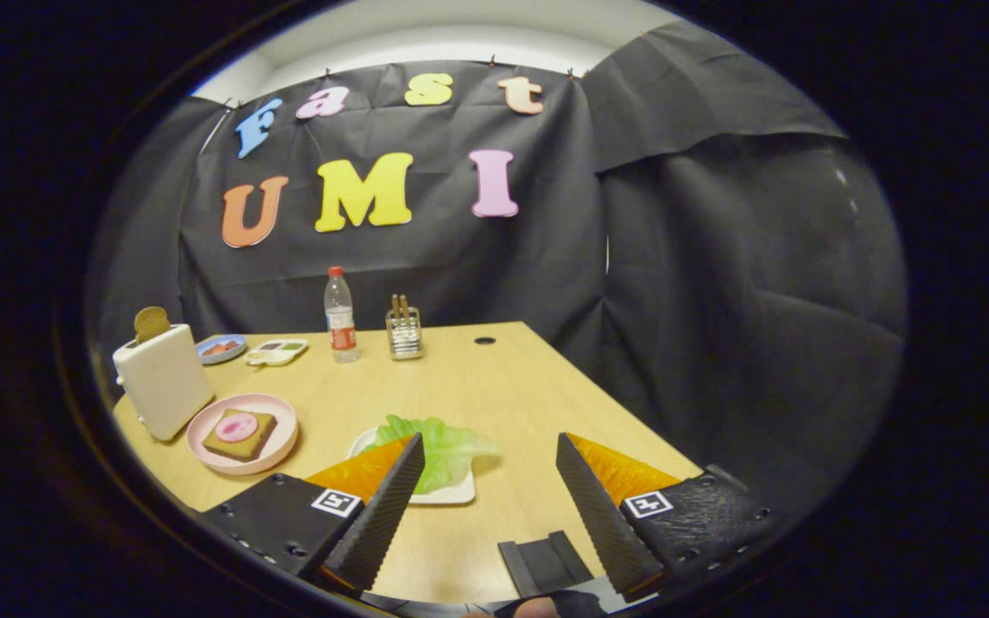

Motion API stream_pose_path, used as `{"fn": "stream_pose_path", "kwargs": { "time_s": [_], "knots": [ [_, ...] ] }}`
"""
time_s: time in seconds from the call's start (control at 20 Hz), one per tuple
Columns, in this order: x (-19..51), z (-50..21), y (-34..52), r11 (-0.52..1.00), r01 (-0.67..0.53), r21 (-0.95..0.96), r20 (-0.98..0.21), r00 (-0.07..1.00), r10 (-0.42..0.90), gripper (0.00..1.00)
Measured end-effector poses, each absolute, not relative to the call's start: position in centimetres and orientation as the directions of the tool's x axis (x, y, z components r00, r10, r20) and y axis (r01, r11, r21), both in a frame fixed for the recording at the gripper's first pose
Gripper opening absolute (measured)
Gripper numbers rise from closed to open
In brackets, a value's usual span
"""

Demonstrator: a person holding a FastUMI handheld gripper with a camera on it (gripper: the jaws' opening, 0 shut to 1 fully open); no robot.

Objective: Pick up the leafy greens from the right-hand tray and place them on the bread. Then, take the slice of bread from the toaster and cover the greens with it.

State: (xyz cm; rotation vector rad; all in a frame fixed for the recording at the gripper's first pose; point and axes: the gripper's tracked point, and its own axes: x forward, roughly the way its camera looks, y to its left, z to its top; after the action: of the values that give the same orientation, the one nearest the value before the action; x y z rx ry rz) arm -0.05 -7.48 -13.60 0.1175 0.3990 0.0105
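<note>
Green leafy greens (pixel 443 446) beyond wide-open, empty tool (pixel 488 468).

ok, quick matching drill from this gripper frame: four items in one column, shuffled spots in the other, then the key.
Items:
1. leafy greens
2. bread with pink slice
3. toaster bread
4. water bottle

Places:
A. standing at the table's far edge, beside the metal rack
B. poking out of the top of the white toaster
C. on the white tray just ahead of the open gripper, by its left finger
D. on the pink plate next to the toaster

Pairs: 1-C, 2-D, 3-B, 4-A
</note>
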Motion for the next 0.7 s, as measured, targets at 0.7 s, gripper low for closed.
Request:
{"fn": "stream_pose_path", "kwargs": {
  "time_s": [0.7],
  "knots": [
    [6.9, -19.6, -5.4, 0.892, 0.199, 0.405, -0.616, 0.78, 0.106, 0.96]
  ]
}}
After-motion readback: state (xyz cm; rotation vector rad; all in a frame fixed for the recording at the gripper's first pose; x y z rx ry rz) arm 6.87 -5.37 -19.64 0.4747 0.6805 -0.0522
